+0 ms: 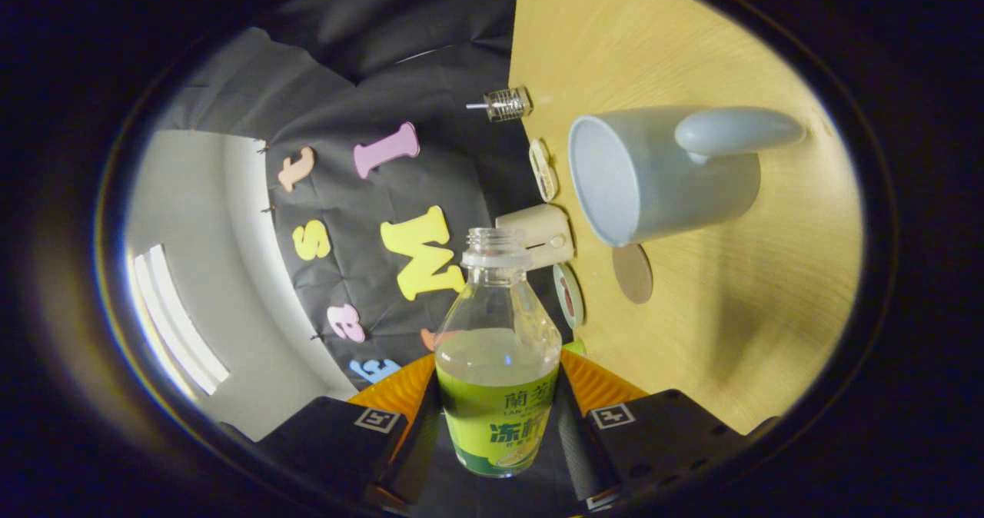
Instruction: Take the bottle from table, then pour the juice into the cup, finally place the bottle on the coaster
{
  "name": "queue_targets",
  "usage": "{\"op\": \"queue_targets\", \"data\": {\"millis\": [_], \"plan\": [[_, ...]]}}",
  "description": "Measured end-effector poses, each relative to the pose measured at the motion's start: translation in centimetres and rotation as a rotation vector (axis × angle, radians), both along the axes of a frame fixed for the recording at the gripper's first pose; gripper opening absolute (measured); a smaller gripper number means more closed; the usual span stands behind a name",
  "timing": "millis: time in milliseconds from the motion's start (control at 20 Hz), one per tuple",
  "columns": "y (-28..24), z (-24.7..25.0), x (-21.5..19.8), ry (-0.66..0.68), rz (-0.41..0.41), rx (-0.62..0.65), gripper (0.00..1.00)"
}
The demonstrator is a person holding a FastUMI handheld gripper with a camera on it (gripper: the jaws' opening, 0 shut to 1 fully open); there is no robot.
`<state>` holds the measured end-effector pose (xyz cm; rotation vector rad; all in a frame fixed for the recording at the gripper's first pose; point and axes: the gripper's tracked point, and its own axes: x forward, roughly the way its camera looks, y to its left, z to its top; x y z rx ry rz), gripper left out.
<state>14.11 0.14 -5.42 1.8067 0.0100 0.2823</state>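
Observation:
My gripper is shut on a clear, uncapped bottle with a green label; both fingers press its lower body. The gripper is rolled over, so the wooden table stands on edge in the view. Pale juice fills the bottle up to about its shoulder. Its open neck points ahead of the fingers, apart from the cup. The light blue cup with a thick handle stands on the table beyond the bottle, its inside looking empty. A round brown coaster lies flat beside the cup, nearer the fingers.
Along the table's far edge by the black cloth wall sit a small glass jar with a metal rod, a small white dish, a cream box and a teal-rimmed round item. Bare wood stretches around the cup.

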Motion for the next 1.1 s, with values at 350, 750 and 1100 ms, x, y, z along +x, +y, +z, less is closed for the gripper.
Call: {"op": "queue_targets", "data": {"millis": [350,750,1100], "plan": [[-0.1,0.2,-0.2,0.009,0.029,0.118,0.75],[-0.7,1.8,0.2,0.005,0.025,0.233,0.75],[-0.8,2.1,0.1,-0.002,0.048,0.279,0.75]]}}
